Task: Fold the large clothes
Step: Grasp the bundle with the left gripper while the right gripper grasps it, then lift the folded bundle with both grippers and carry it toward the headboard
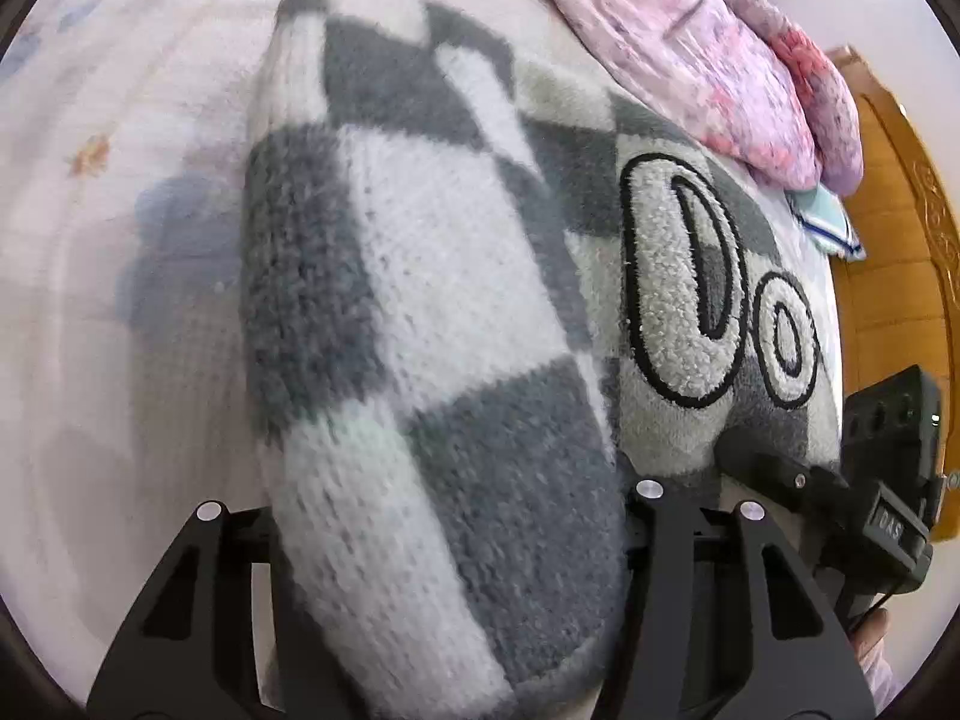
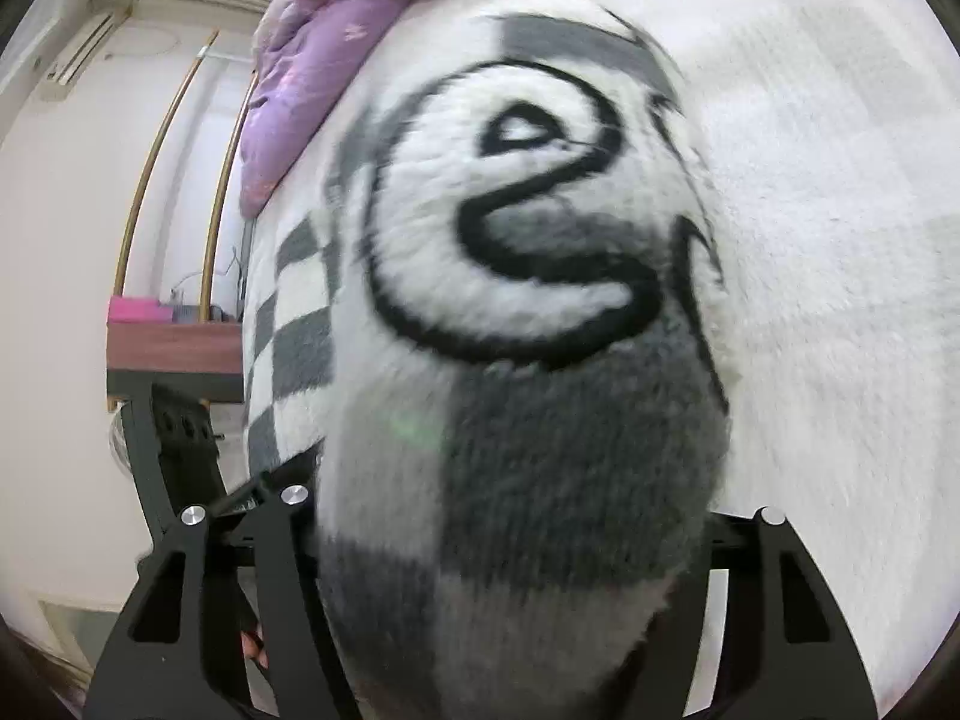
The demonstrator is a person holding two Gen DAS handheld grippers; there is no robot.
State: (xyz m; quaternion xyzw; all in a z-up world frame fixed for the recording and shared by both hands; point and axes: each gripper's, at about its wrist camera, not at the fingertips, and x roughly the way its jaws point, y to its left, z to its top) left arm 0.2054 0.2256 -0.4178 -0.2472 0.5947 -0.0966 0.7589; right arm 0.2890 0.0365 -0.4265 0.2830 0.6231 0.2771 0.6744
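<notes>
A fuzzy grey-and-white checked sweater with black-outlined letters lies on the bed. In the left wrist view a thick fold of it fills the gap of my left gripper, whose fingers press it from both sides. The right wrist view has the same sweater bunched up close to the lens, with my right gripper shut on the fold. The other gripper's black body shows at the right edge of the left wrist view. Both pairs of fingertips are hidden in the fabric.
The pale bed sheet spreads to the left, and a pink floral quilt is heaped at the head end by a wooden headboard. Beside the bed stands a brown table with a pink box, against a white wall.
</notes>
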